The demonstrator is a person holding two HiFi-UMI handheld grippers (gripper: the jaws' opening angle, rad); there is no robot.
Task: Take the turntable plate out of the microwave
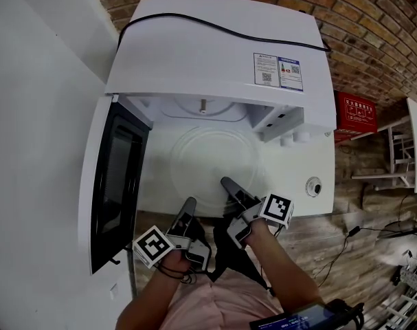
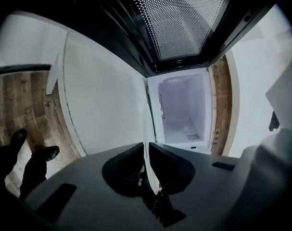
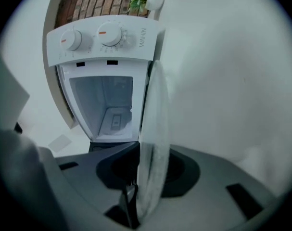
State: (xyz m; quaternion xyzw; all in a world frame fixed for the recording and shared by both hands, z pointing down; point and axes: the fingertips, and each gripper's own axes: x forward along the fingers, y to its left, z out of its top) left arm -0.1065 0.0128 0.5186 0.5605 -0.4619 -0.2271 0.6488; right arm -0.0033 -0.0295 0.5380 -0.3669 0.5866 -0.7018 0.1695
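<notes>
The left hand-held gripper (image 1: pixel 189 201) is pinched almost shut on the near rim of the glass turntable plate (image 1: pixel 208 158). The right hand-held gripper (image 1: pixel 227 181) stands wider, with the rim between its jaws. The plate is outside the microwave (image 1: pixel 215 47), over the white counter (image 1: pixel 301 160) (the door (image 1: pixel 115 177) hangs open). Only the right gripper view shows the dials (image 3: pixel 109 34).
</notes>
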